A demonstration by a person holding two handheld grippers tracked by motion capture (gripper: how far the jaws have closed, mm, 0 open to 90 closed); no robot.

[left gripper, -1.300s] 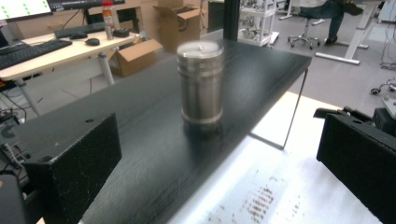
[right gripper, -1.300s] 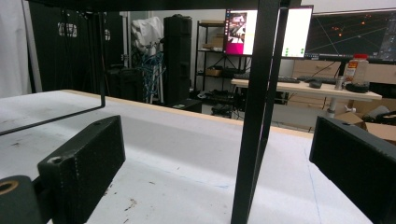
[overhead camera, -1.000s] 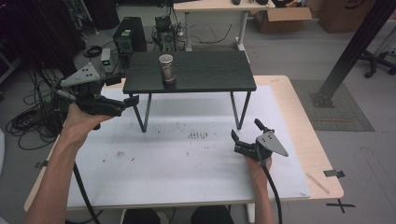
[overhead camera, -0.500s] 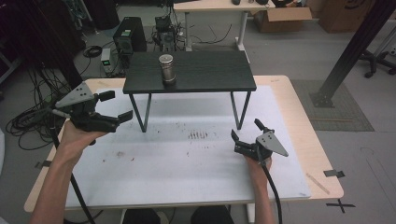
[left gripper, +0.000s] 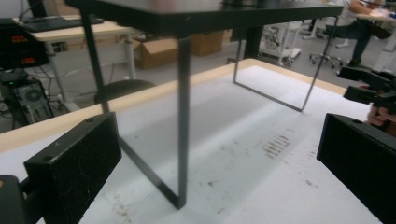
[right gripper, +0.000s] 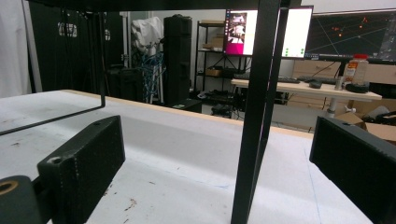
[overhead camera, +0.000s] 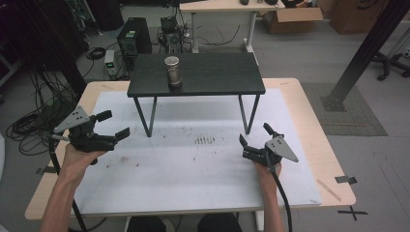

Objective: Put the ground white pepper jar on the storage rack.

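A silver metal cylinder (overhead camera: 172, 71) stands upright on the left part of a small black table (overhead camera: 212, 77), which rests on a white mat (overhead camera: 193, 164). My left gripper (overhead camera: 115, 124) hovers open over the mat's left side, short of the black table's left legs (left gripper: 183, 116), with nothing between its jaws. Over the mat's right side, my right gripper (overhead camera: 254, 134) is open and empty, near the black table's right front leg (right gripper: 252, 116). The left gripper view also shows the right gripper (left gripper: 369, 88) far off at the right edge.
The wooden tabletop (overhead camera: 314, 121) extends past the mat on every side. Beyond its far edge are computer equipment and cables on the floor (overhead camera: 130, 43), a desk (overhead camera: 222, 7) and cardboard boxes (overhead camera: 295, 19). A black post (overhead camera: 362, 53) stands to the right.
My left gripper has come down and back toward the person, away from the black table's left edge, still open. The right gripper has stayed in place.
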